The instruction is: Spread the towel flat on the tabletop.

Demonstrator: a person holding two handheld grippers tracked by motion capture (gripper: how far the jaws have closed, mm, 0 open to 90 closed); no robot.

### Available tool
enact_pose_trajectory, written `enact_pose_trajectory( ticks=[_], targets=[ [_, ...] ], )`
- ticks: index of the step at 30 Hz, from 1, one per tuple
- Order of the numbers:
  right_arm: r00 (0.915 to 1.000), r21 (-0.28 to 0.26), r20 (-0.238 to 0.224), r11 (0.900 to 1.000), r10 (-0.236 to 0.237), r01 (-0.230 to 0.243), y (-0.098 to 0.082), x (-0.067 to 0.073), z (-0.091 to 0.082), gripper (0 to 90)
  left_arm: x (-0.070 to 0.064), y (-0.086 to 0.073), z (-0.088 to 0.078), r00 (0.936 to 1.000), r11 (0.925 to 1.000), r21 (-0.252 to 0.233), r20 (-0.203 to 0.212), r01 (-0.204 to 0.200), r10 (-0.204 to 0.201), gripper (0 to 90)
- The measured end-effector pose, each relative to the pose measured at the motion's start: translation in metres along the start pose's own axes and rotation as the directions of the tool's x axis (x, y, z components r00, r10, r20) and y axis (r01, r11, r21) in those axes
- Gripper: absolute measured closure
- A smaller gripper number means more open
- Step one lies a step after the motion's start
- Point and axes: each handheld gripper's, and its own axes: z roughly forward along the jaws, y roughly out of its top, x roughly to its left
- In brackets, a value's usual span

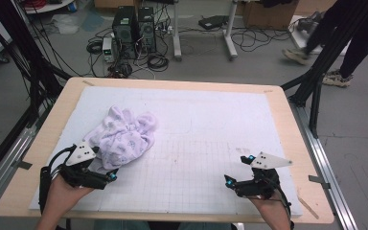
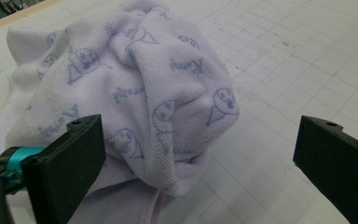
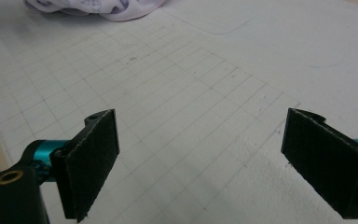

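The crumpled towel (image 1: 123, 136) lies at the bench's (image 1: 278, 103) left, bunched rather than spread. The left gripper (image 2: 196, 154) has its fingers wide open at the towel's near edge, holding nothing, seemingly placed to pinch a fold. The right gripper (image 3: 200, 158), equally open and empty, waits well apart over bare mat (image 3: 205, 70).

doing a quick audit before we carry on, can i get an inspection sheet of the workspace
surface: wooden table under a white gridded mat, faint marks
job's things: crumpled lilac towel with blue prints, left of centre
clutter: nothing seen on the mat
grippers: left gripper open, jaws astride the towel's near edge; right gripper open above bare mat
cables: loose cables on the floor, one trailing from each gripper
surroundings: computer towers, a person's legs
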Motion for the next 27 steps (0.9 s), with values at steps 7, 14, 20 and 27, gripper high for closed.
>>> enact_pose_trajectory(
  ticks=[7,14,20,27],
  targets=[
    [1.0000,0.005,-0.007,1.000,-0.003,0.003,-0.0002,-0.0004,0.0020,10.4,-0.0001,-0.0009,0.0000,1.0000,1.0000,0.008,-0.001,-0.004,0.004,2.7],
    [1.0000,0.004,-0.006,1.000,-0.003,0.003,-0.0002,-0.0008,0.0034,10.3,-0.0007,-0.0011,0.0014,1.0000,1.0000,0.007,0.000,-0.001,0.001,2.7],
    [0.9999,0.005,-0.012,1.000,-0.009,0.009,0.0009,0.0015,0.0048,10.3,-0.0012,-0.0020,0.0007,1.0000,0.9999,0.010,0.001,-0.006,0.006,2.7],
    [0.9999,0.010,-0.008,1.000,-0.012,0.013,-0.0011,0.0010,0.0048,10.3,-0.0012,-0.0034,0.0001,1.0000,0.9999,0.013,0.002,-0.007,0.007,2.7]
  ],
)
